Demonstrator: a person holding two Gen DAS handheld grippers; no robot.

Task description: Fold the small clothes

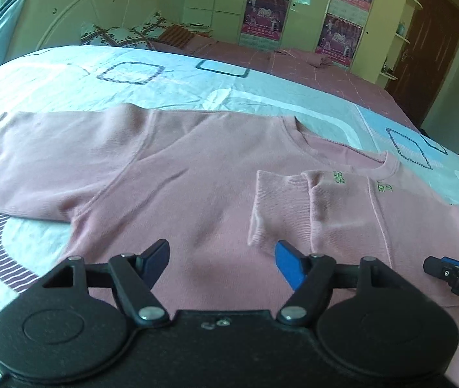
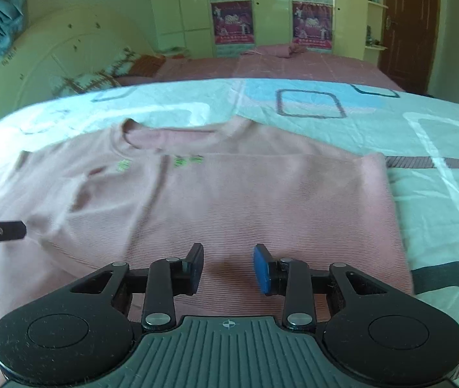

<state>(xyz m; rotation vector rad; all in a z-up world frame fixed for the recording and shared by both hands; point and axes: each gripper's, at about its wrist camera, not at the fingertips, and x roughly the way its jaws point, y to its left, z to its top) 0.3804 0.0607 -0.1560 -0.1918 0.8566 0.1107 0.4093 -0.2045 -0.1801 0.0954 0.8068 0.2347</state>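
Observation:
A pink sweatshirt (image 1: 171, 174) lies flat on the bed with small green lettering (image 1: 339, 177) below the neckline. Its left sleeve (image 1: 51, 161) stretches out to the left. The other sleeve is folded across the chest, with its ribbed cuff (image 1: 278, 207) on top. My left gripper (image 1: 221, 265) hovers over the lower body of the shirt, open and holding nothing. In the right wrist view the sweatshirt (image 2: 229, 194) has a straight folded edge on its right side. My right gripper (image 2: 228, 268) stands over the hem, jaws apart, with no cloth between them. Each view shows a tip of the other gripper at its edge.
The shirt rests on a pale blue and white patterned cover (image 1: 132, 74) over a pink sheet (image 2: 294, 68). Pillows (image 1: 122, 34) and a headboard stand at the far left. A crumpled pink cloth (image 2: 294, 50) lies far back, before wardrobes with posters (image 2: 232, 22) and a brown door (image 2: 407, 29).

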